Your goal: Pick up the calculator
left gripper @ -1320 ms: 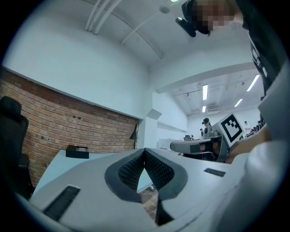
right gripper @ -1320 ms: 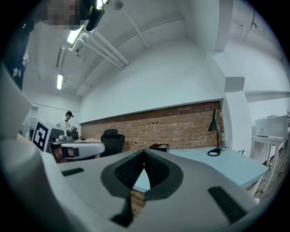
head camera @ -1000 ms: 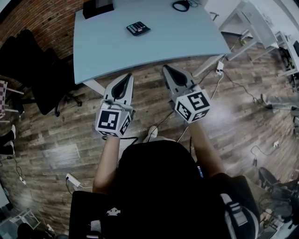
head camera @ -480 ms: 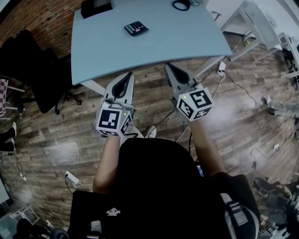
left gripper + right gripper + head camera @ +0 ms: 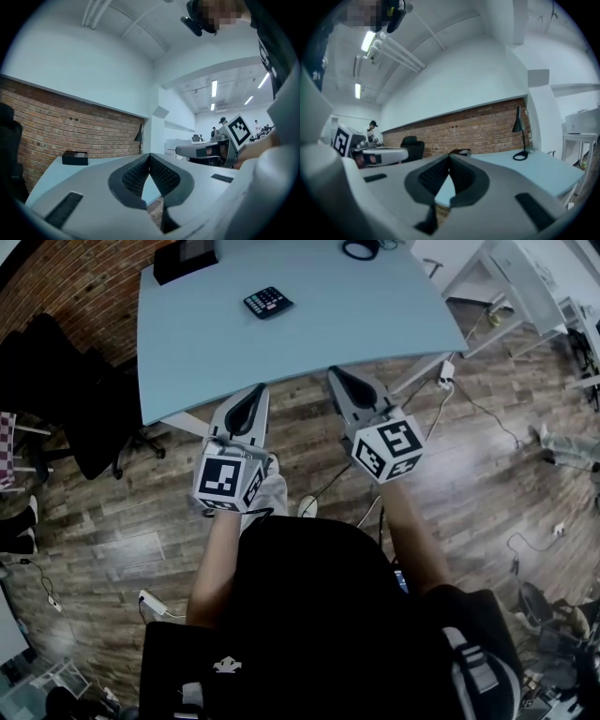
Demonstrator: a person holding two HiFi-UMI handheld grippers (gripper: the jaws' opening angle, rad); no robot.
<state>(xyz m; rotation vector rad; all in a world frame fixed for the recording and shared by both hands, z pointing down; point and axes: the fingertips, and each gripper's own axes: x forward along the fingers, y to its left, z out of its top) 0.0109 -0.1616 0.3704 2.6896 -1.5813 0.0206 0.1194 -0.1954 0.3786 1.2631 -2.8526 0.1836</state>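
Observation:
A small dark calculator (image 5: 268, 303) with coloured keys lies on the pale blue table (image 5: 375, 315), toward its far left part. My left gripper (image 5: 255, 392) is held level just short of the table's near edge, jaws shut and empty. My right gripper (image 5: 334, 374) hangs beside it at the same edge, also shut with nothing between its jaws. In the left gripper view the shut tips (image 5: 150, 155) point over the tabletop; the right gripper view shows its shut tips (image 5: 449, 155) the same way. The calculator is well ahead of both, beyond reach.
A black box (image 5: 186, 257) sits at the table's far left corner, and a black lamp base (image 5: 361, 250) at the far right. Black office chairs (image 5: 66, 399) stand left of the table. Cables and a power strip (image 5: 155, 602) lie on the wooden floor.
Both grippers have come closer to the table's near edge together, still shut. The table and calculator sit slightly lower and further left in the head view.

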